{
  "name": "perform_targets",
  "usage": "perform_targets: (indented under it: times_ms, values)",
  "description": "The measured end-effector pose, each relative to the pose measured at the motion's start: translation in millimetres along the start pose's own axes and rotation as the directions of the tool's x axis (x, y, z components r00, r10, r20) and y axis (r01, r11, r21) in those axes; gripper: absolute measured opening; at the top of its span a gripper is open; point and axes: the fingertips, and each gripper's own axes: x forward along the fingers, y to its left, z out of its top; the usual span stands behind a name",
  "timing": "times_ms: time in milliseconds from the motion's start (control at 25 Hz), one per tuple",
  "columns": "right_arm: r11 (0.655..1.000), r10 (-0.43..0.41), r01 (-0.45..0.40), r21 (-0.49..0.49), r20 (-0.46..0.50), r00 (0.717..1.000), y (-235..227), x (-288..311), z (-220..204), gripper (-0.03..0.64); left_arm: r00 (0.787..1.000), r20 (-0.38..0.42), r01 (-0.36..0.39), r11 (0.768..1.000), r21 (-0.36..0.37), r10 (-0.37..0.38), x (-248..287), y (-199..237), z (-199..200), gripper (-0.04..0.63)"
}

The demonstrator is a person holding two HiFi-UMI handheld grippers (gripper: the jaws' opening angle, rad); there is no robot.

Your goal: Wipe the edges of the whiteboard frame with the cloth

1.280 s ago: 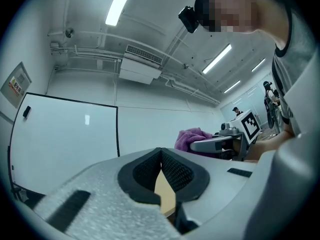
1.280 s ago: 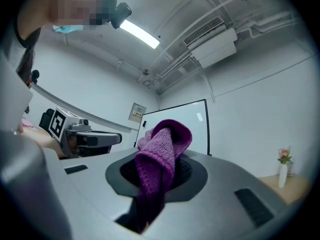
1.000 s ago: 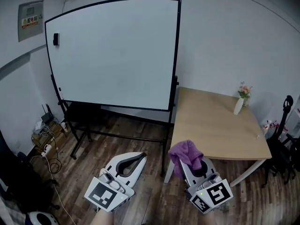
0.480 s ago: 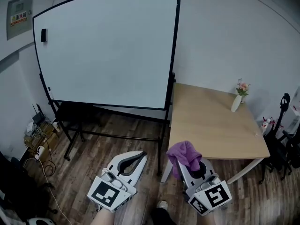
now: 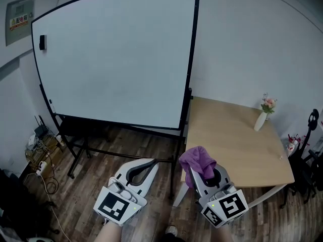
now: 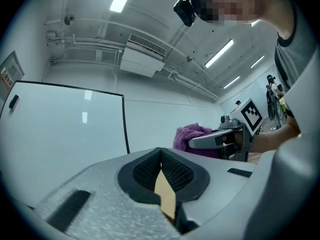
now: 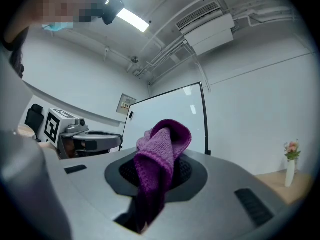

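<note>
Beside a wooden table (image 5: 229, 135), the whiteboard (image 5: 111, 59) is seen on its stand. A purple cloth (image 5: 198, 161), judged soft and light, is pinched at its bunched middle by the right gripper (image 5: 204, 175), well apart from the black frame (image 5: 189, 59). The left gripper (image 5: 150, 164) is seen with its jaws pressed together, empty.

Purple cloth (image 5: 198, 161), white board (image 5: 113, 54), black frame (image 5: 190, 59), pale-wood surface (image 5: 232, 135), dark plank floor (image 5: 101, 173), black-and-white square-patterned markers (image 5: 115, 207), white vase (image 5: 260, 121), pink flowers (image 5: 268, 104).

Knitted purple cloth (image 7: 162, 149); glossy whiteboard (image 5: 116, 54), black metal frame (image 5: 190, 59); matt wood table (image 5: 237, 140); wood-plank floor (image 5: 131, 144).
</note>
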Motion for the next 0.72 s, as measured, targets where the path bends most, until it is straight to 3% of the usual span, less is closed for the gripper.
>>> perform_targets:
  times_ms: [720]
  values:
    - [0.993,0.079,-0.075,-0.087,0.043,0.996,-121.5,66.5,16.0,0.074,0.996,0.059,-0.064,0.998,0.03,0.062,126.3,28.6,5.6,0.017]
